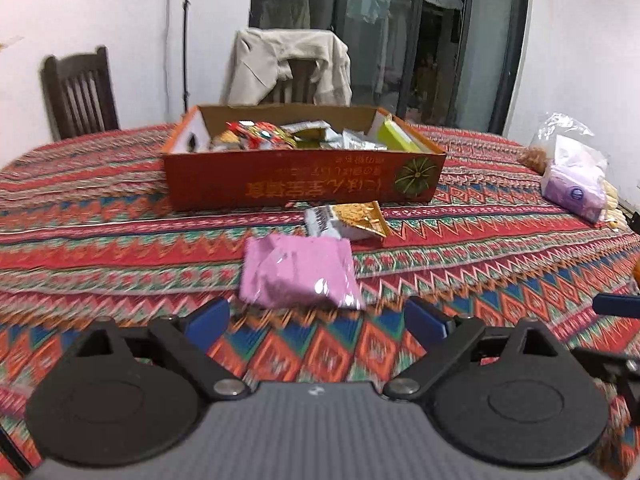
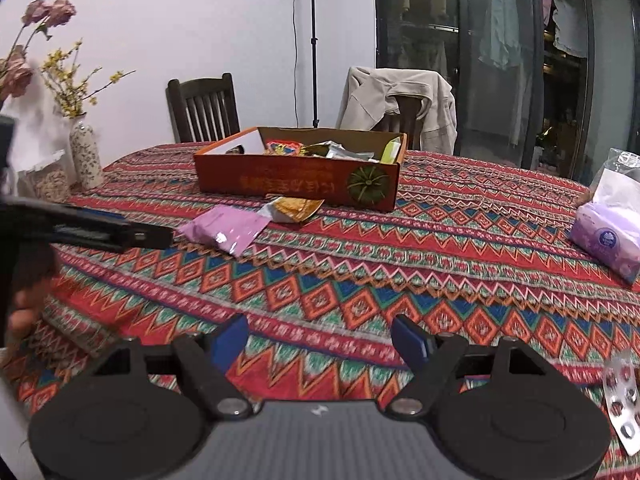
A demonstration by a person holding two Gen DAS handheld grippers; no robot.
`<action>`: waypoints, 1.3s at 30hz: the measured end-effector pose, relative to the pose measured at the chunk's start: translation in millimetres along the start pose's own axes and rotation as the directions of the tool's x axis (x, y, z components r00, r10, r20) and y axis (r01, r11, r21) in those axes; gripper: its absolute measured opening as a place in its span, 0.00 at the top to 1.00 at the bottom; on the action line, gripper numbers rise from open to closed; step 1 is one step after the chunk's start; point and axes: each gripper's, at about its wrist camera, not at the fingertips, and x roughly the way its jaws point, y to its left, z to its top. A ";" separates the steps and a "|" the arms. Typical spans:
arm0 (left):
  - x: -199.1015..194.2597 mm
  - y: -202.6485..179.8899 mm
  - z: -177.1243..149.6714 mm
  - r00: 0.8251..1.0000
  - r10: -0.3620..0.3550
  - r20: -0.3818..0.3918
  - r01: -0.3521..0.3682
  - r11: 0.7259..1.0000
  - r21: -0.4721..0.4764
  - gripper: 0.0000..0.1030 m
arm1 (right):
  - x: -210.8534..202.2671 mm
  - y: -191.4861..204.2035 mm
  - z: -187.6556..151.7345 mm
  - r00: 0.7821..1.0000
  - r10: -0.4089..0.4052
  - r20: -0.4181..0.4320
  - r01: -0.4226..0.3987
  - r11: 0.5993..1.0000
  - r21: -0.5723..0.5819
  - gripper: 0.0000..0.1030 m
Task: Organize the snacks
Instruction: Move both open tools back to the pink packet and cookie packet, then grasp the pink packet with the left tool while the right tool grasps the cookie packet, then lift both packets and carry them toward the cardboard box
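Observation:
A pink snack packet [image 1: 298,272] lies on the patterned tablecloth, just ahead of my left gripper [image 1: 316,320]. That gripper is wide open and nothing sits between its blue pads. Behind the packet a gold and white packet [image 1: 346,220] rests against the orange cardboard box [image 1: 280,184], which holds several snacks. The right wrist view shows the same pink packet [image 2: 230,230], the gold packet [image 2: 294,208] and the box [image 2: 296,184], with a left gripper finger [image 2: 152,236] reaching toward the pink packet. My right gripper [image 2: 320,336] hangs open over bare cloth, holding nothing.
A purple tissue pack [image 2: 604,240] and a plastic bag lie at the right. A pill blister [image 2: 624,400] sits near the right front edge. A vase of flowers [image 2: 86,156] stands at the left. Two chairs stand behind the table, one draped with a jacket [image 1: 288,68].

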 end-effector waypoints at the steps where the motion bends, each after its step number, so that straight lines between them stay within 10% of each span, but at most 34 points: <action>1: 12.4 0.4 4.9 1.000 0.002 -0.011 -0.002 1.000 -0.001 0.07 | 5.2 -1.7 3.2 1.000 -0.002 0.001 0.002 1.000 -0.001 0.24; 9: 77.0 14.6 17.4 0.997 0.028 -0.073 -0.029 1.000 -0.011 0.16 | 53.1 -8.5 29.3 1.000 0.000 -0.023 -0.001 0.999 -0.044 0.24; 14: 62.4 22.0 8.9 0.999 -0.004 -0.049 0.004 1.000 0.009 0.31 | 87.9 -3.7 51.2 0.999 0.019 -0.041 -0.024 0.993 -0.113 0.24; 31: 0.0 74.0 -15.4 1.000 0.015 -0.022 -0.017 0.995 -0.100 0.32 | 243.7 33.1 125.6 0.975 0.165 -0.145 -0.207 0.912 -0.354 0.28; 39: -16.5 73.1 -24.3 1.000 0.011 -0.012 -0.013 0.991 -0.135 0.32 | 226.5 25.5 112.1 0.964 0.210 -0.161 -0.246 0.935 -0.257 0.53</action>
